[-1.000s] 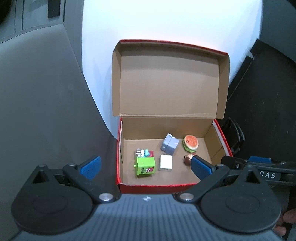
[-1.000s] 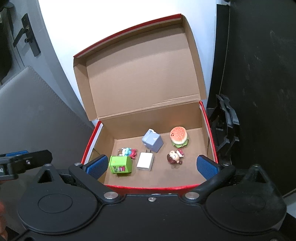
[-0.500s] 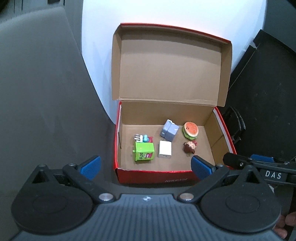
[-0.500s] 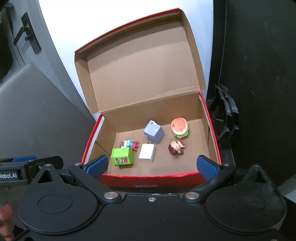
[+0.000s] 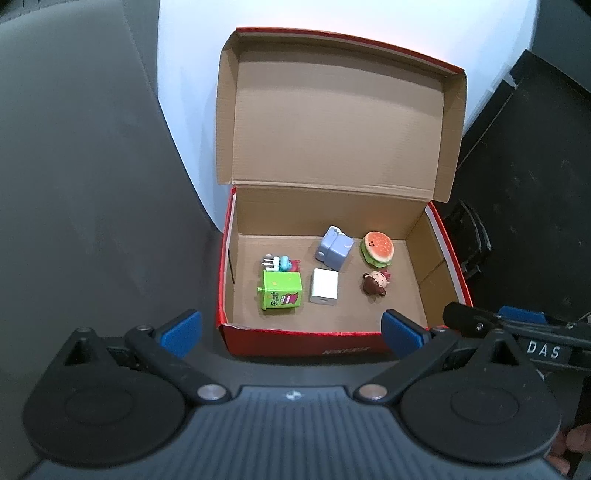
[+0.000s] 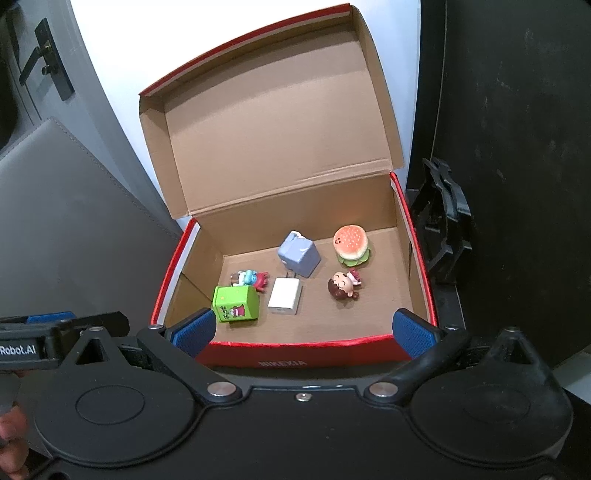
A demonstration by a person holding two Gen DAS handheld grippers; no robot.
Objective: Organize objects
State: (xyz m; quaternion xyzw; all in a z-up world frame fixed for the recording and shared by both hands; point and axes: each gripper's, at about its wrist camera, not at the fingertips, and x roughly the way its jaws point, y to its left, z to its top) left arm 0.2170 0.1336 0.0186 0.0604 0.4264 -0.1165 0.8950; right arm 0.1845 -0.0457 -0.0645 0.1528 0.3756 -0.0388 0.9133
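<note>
A red cardboard box [image 5: 295,341] [image 6: 295,350] stands with its lid up. Inside lie a green cube [image 5: 281,293] [image 6: 236,304], a white charger [image 5: 325,286] [image 6: 284,295], a pale blue block [image 5: 335,248] [image 6: 298,254], a burger toy [image 5: 377,248] [image 6: 351,244], a small doll [image 5: 375,282] [image 6: 342,285] and a tiny blue-and-red figure [image 5: 280,263] [image 6: 251,278]. My left gripper [image 5: 291,330] is open and empty in front of the box. My right gripper [image 6: 303,330] is open and empty at the box's front wall.
A grey padded surface [image 5: 92,184] lies left of the box. A white wall [image 5: 332,18] stands behind it. A black surface [image 6: 517,147] and a black plastic part [image 6: 443,221] are to the right. The other gripper shows at each view's edge.
Both grippers have drawn back from the box, so its red front wall now shows. The things inside have not moved.
</note>
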